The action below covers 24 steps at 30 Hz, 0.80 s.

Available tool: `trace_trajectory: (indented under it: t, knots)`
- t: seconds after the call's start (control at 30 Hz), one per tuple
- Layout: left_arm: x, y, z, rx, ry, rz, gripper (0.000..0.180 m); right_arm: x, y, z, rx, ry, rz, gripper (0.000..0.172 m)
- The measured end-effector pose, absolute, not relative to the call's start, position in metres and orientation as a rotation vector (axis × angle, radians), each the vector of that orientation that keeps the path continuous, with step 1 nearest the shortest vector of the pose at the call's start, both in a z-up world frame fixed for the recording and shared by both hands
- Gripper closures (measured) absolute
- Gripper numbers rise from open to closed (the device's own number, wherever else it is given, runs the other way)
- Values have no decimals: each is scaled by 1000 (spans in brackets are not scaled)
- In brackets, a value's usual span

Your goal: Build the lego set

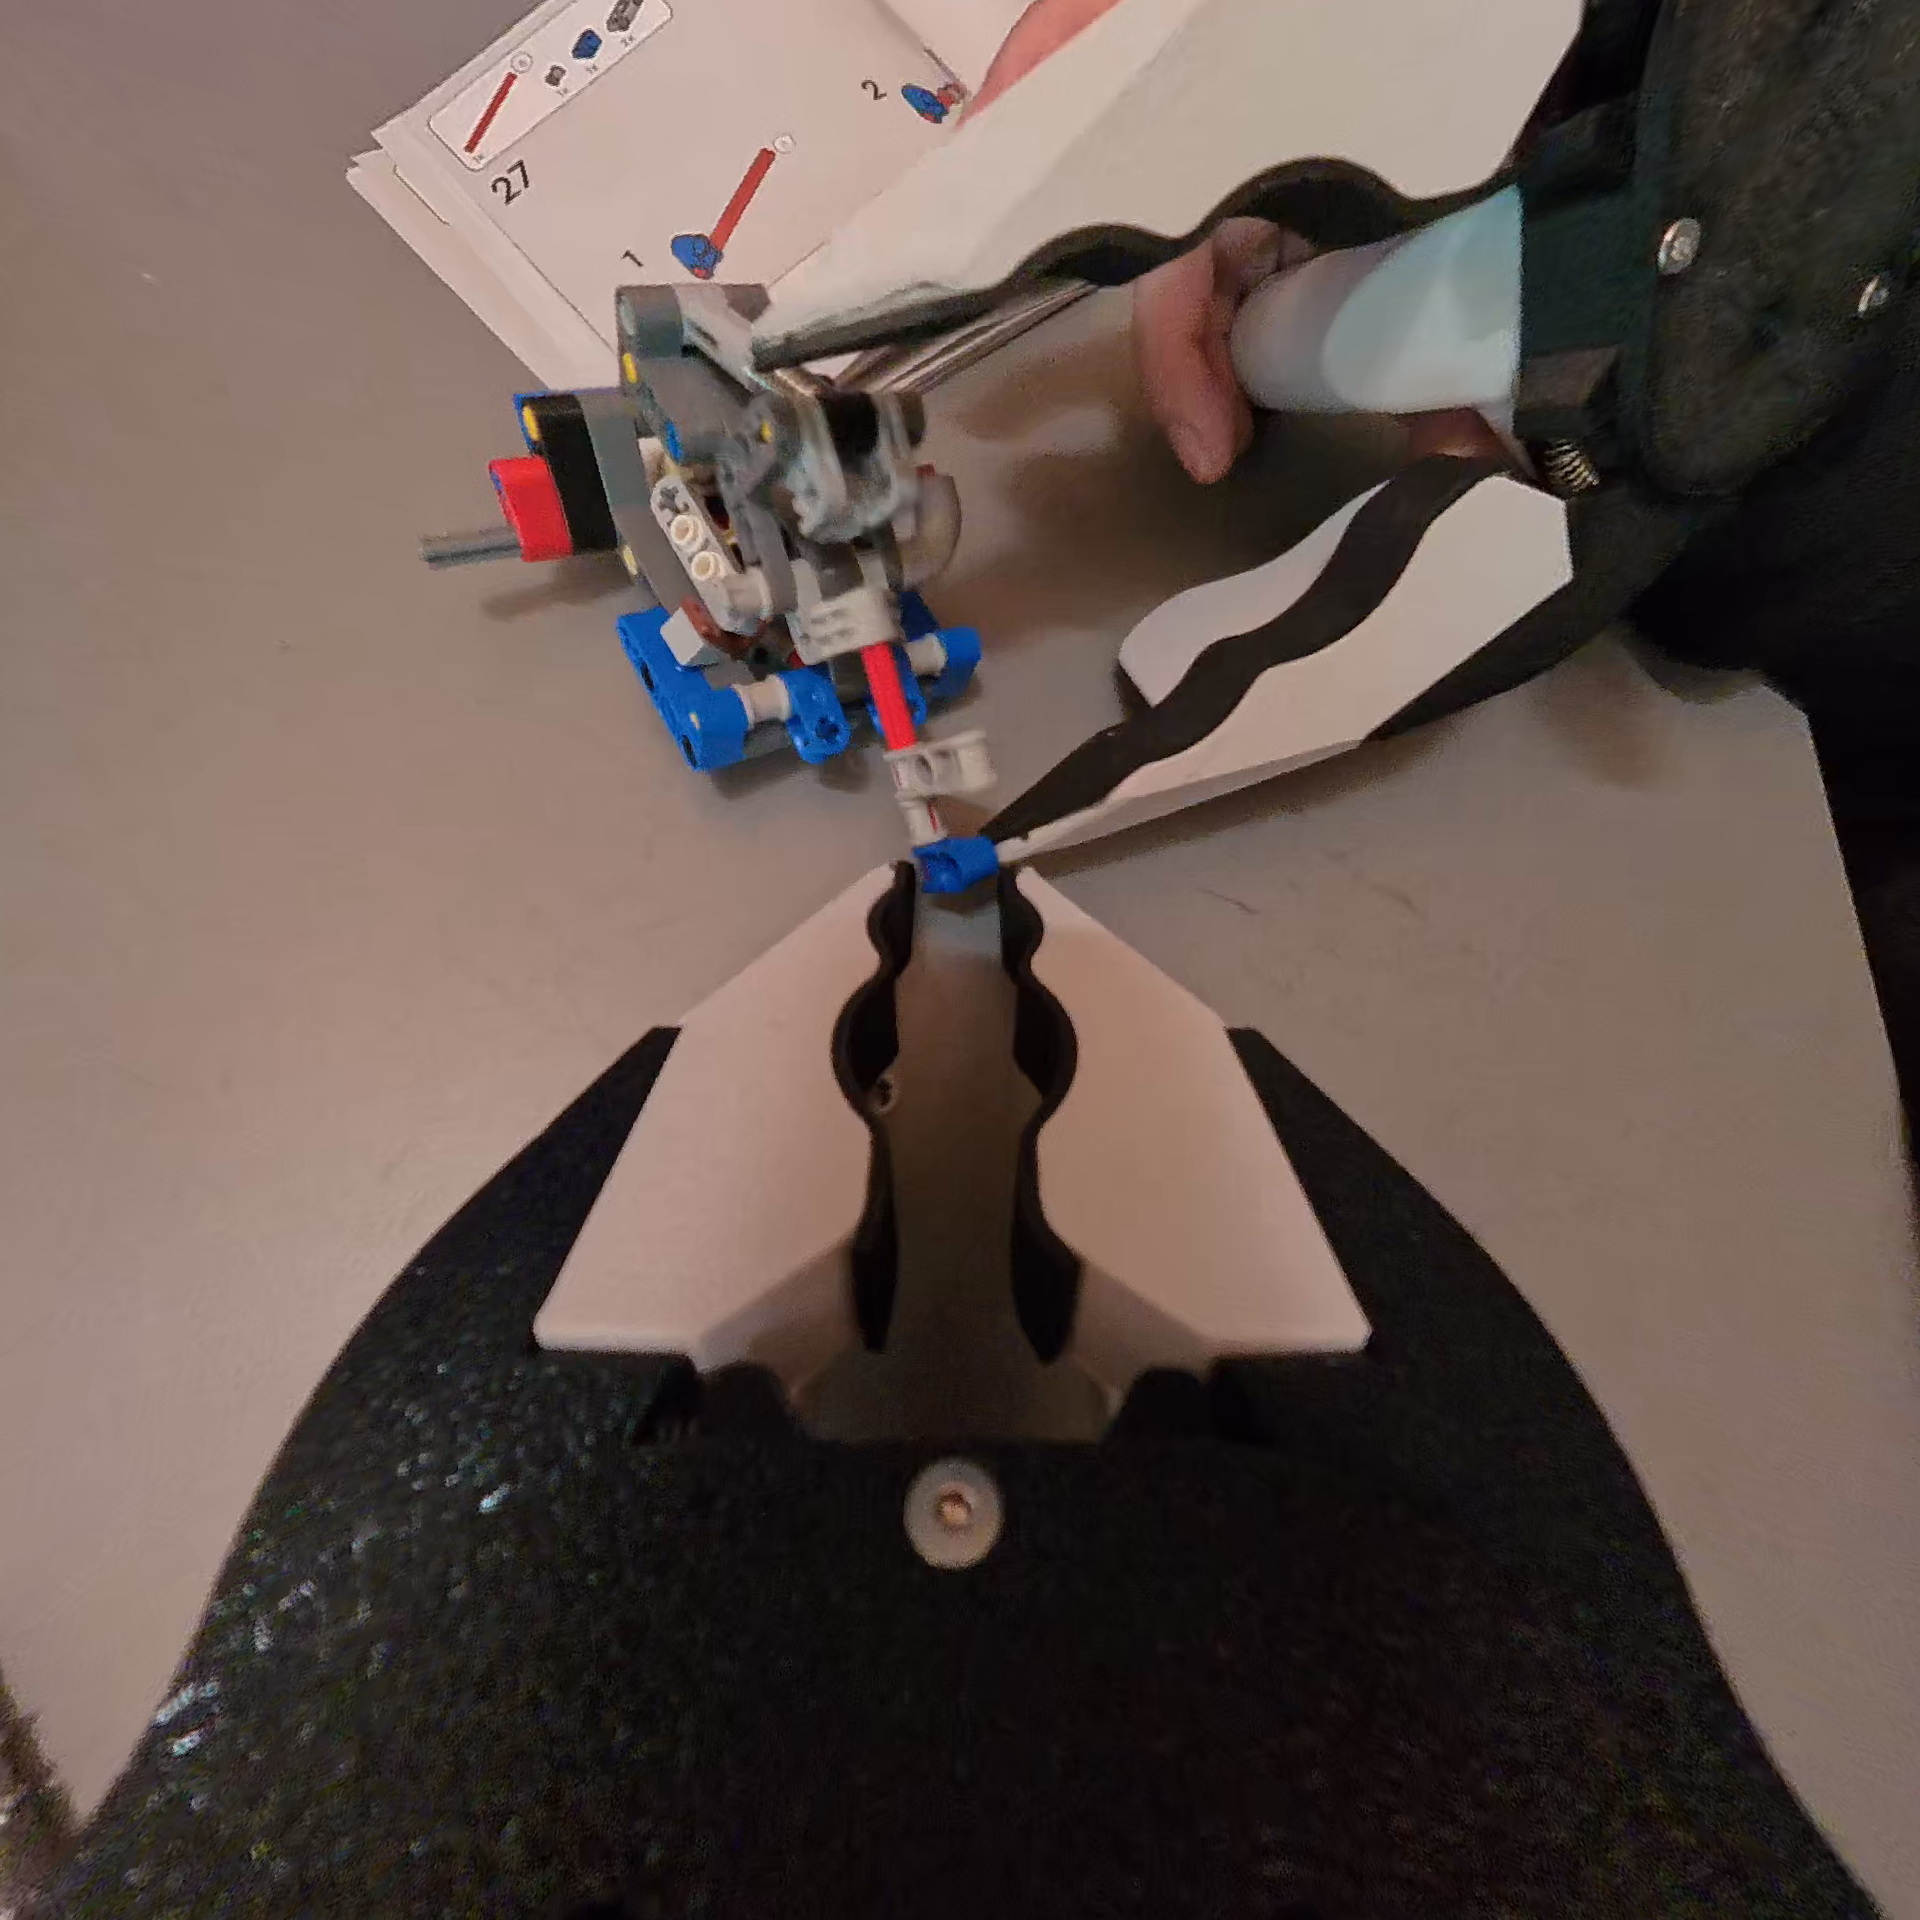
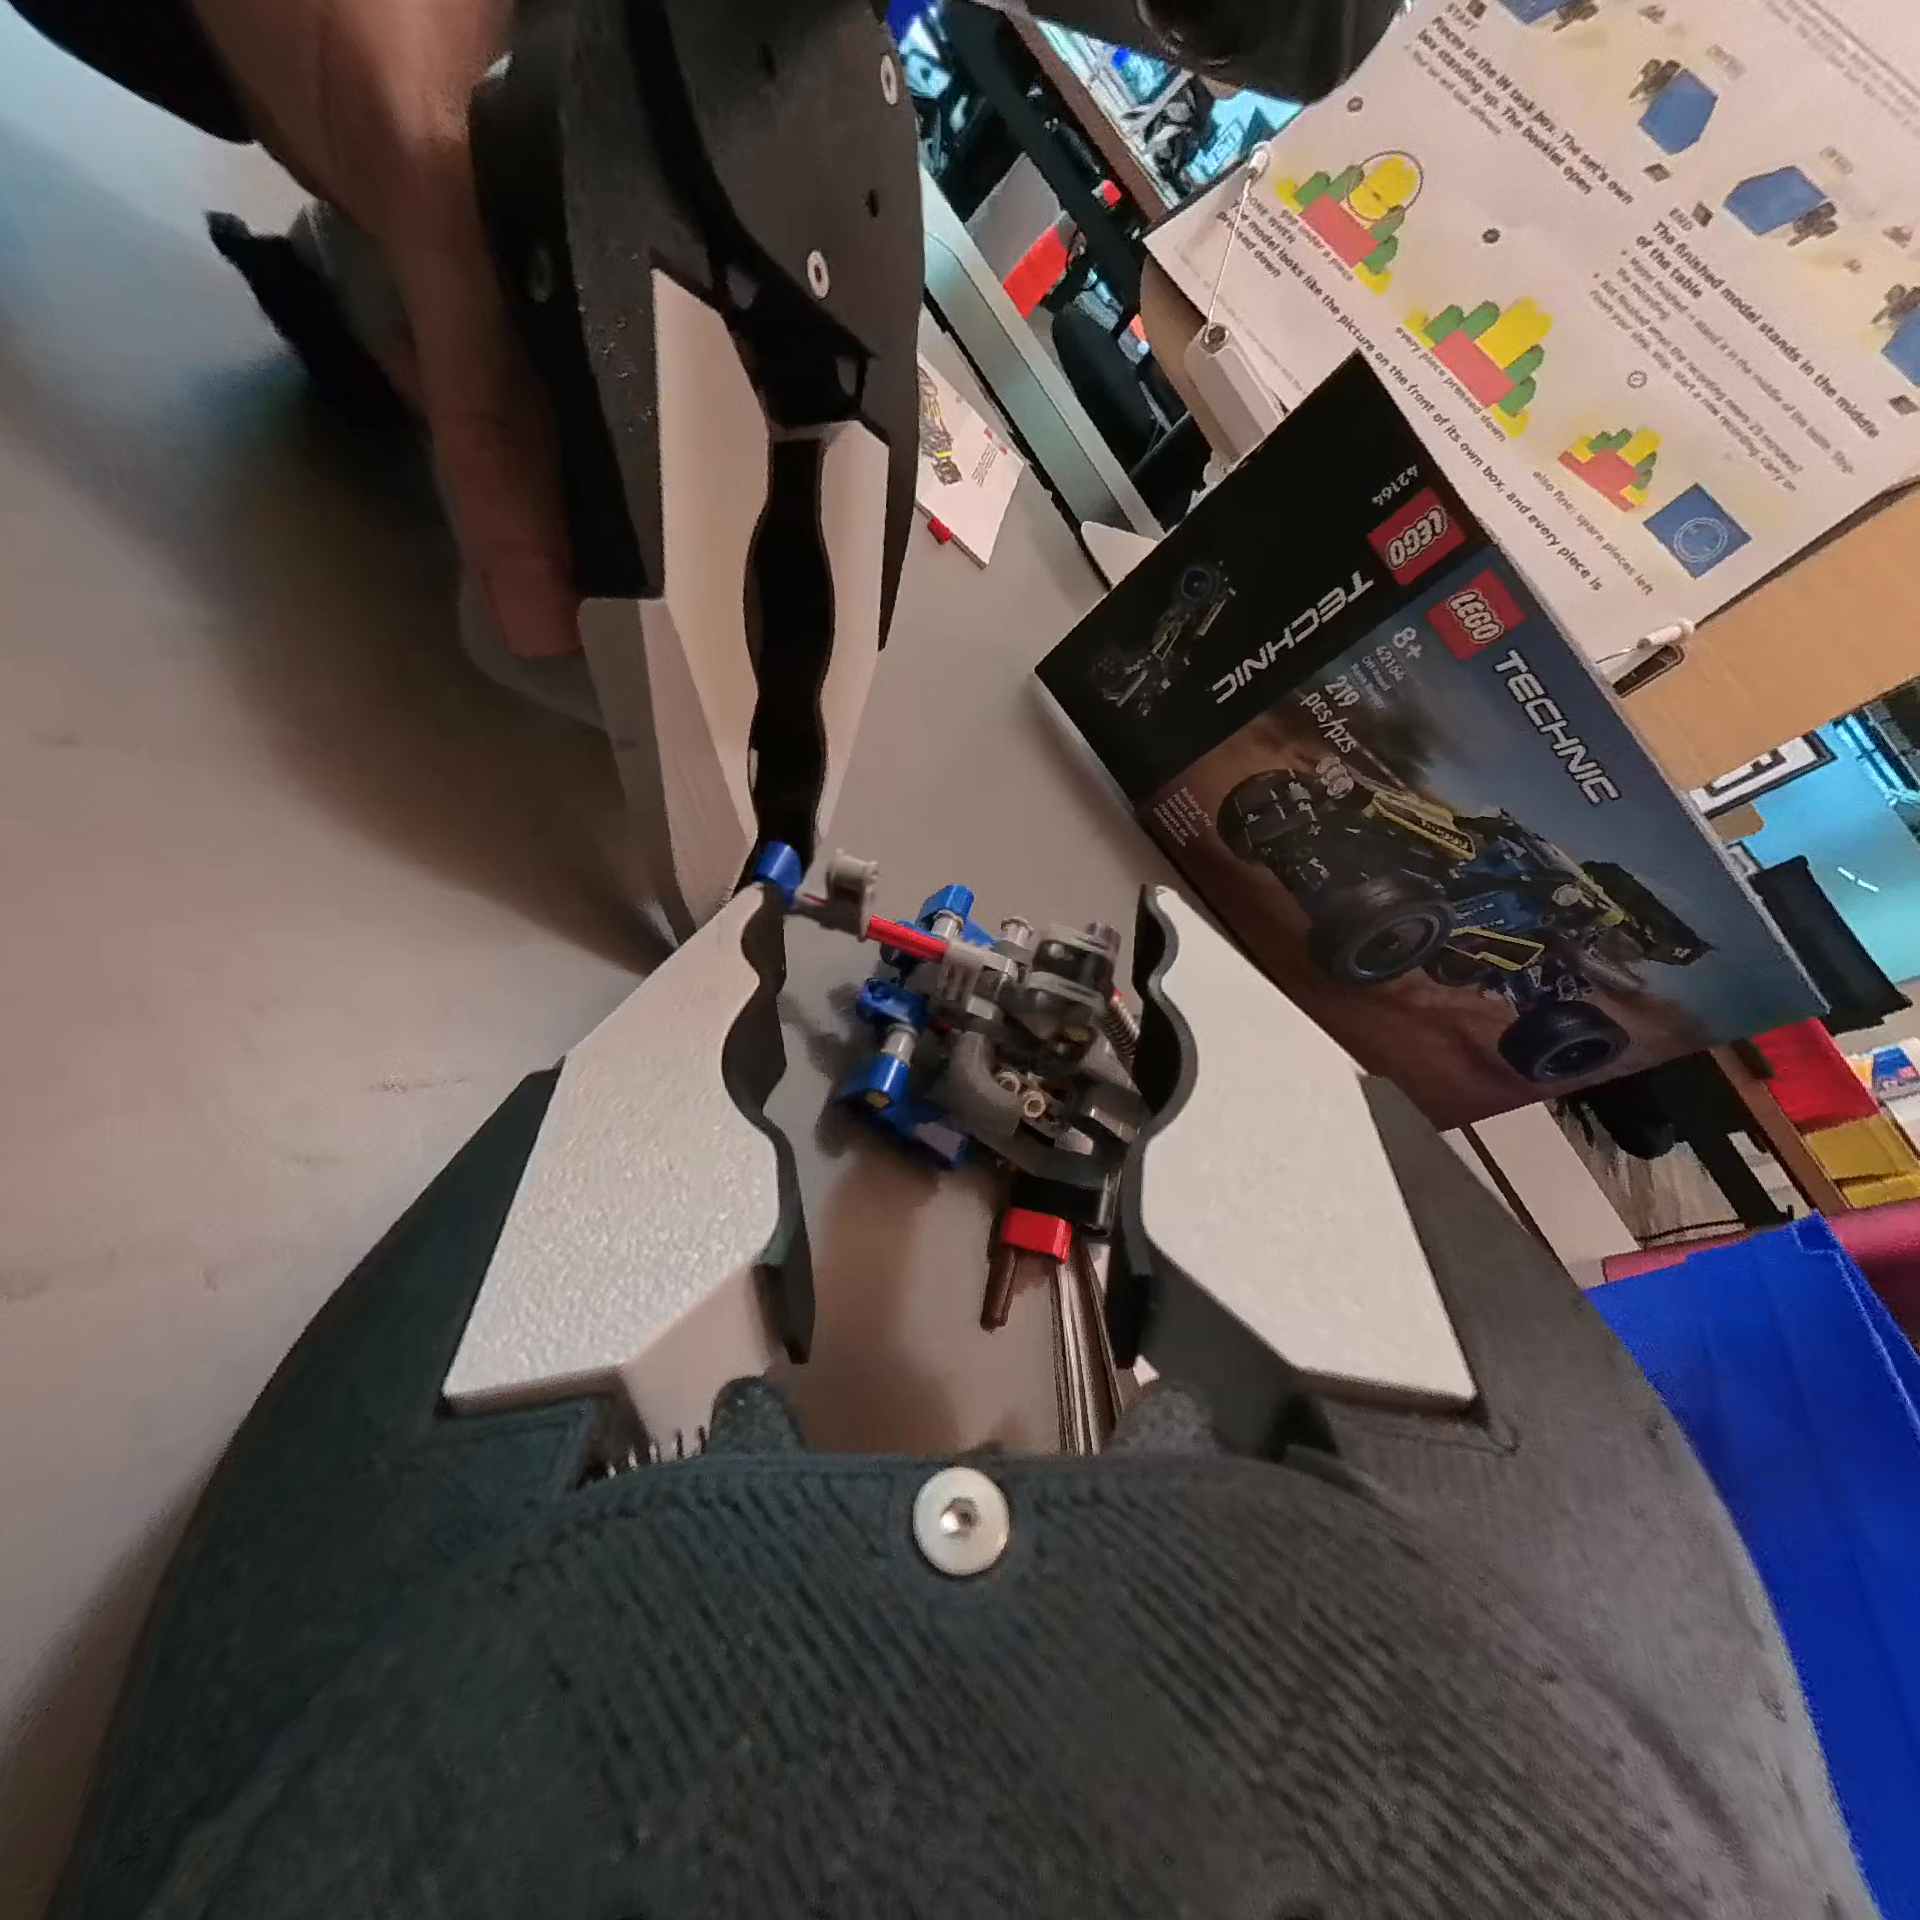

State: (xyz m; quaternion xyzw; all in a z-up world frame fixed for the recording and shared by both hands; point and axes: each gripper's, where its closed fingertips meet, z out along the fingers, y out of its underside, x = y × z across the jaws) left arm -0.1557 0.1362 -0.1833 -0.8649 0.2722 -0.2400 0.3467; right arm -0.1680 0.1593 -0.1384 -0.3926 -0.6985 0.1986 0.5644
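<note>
Left gripper pinching blue connector — right gripper agape, tilted.

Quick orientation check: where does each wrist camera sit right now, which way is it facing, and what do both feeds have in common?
Left wrist view: sits on the left gripper, looking down its fingers at a small blue connector pinched at the tips; beyond are the brick model, an instruction booklet, the right gripper and a hand.
Right wrist view: sits on the right gripper, jaws wide around the model; set box behind.
Shared: model, red axle, connector, both grippers.
</note>
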Motion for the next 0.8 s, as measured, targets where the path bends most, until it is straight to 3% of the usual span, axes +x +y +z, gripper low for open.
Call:
trace_trajectory:
  t: [0.8]
  knots:
    - [-161, 132, -173, -2212, 815, -451, 142, -166, 159, -142, -925, -1662, 446, 105]
